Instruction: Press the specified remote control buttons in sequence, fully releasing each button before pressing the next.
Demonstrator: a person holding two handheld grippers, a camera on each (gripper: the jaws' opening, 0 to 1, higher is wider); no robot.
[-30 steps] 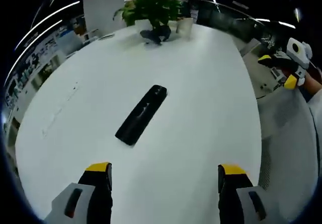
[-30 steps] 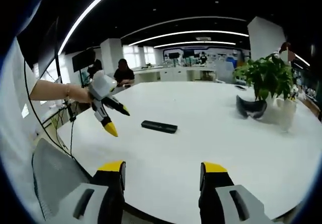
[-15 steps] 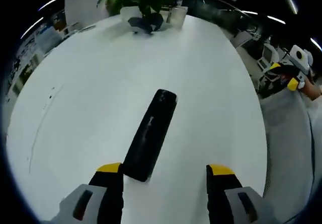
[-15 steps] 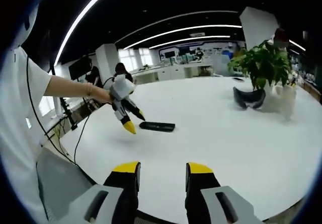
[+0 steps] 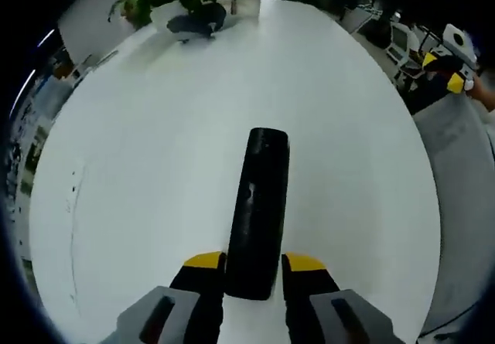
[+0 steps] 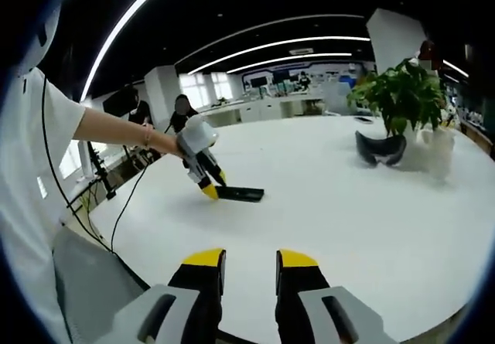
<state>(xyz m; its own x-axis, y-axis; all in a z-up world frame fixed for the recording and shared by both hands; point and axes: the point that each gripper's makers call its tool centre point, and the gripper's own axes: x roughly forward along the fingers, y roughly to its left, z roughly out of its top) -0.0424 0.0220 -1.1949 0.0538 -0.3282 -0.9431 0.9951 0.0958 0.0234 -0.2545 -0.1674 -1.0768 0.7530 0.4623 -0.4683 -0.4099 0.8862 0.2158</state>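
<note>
Remote control [image 5: 259,209], long and black, lies flat on a round white surface [image 5: 155,151], its near end caught between the two yellow-tipped jaws of the left claw [image 5: 253,263], which press against its sides. In the right gripper view the left claw [image 6: 209,185] meets the remote control [image 6: 240,194] at the surface's near left part, held by a person's hand [image 6: 166,141]. The right claw [image 6: 250,257] hangs above the near edge, jaws nearly together, holding nothing. A potted plant [image 6: 402,97] and dark headset [image 6: 381,148] sit at the far right.
</note>
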